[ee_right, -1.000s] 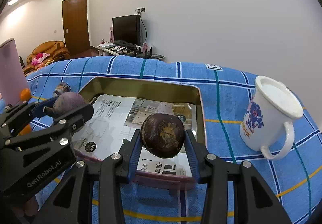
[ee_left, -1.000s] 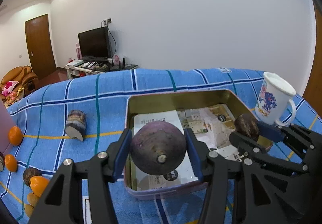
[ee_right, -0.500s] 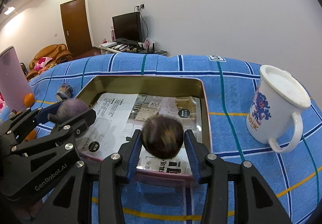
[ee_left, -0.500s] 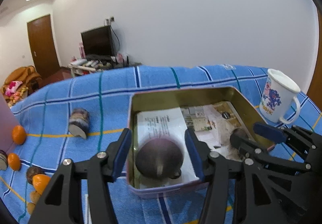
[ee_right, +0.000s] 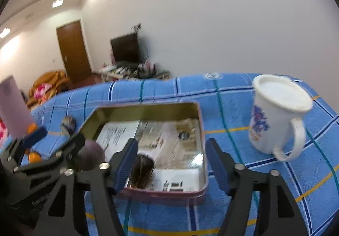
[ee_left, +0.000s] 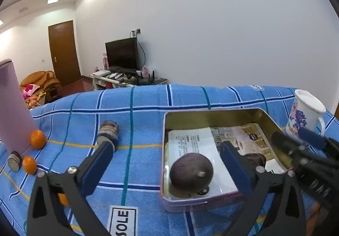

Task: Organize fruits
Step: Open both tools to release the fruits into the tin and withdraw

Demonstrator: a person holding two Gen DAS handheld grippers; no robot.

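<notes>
A shallow gold tin (ee_left: 214, 113) lined with printed paper sits on the blue checked cloth; it also shows in the right wrist view (ee_right: 148, 108). A dark purple round fruit (ee_left: 191, 171) lies in its near left part. A second dark fruit (ee_right: 141, 171) lies at its near edge. My left gripper (ee_left: 167, 169) is open wide and empty above the tin's near left. My right gripper (ee_right: 170, 161) is open and empty over the tin's near edge. Small oranges (ee_left: 37, 142) and dark fruits (ee_left: 14, 160) lie at the left.
A white mug (ee_right: 277, 116) with a blue print stands right of the tin. A striped cut fruit (ee_left: 108, 130) lies left of the tin. A pink upright board (ee_left: 12, 108) stands at the far left. A TV (ee_left: 122, 53) stands beyond the table.
Both grippers opened and let go of their dark fruits, which now lie in the tin. Both grippers have drawn back and to the left.
</notes>
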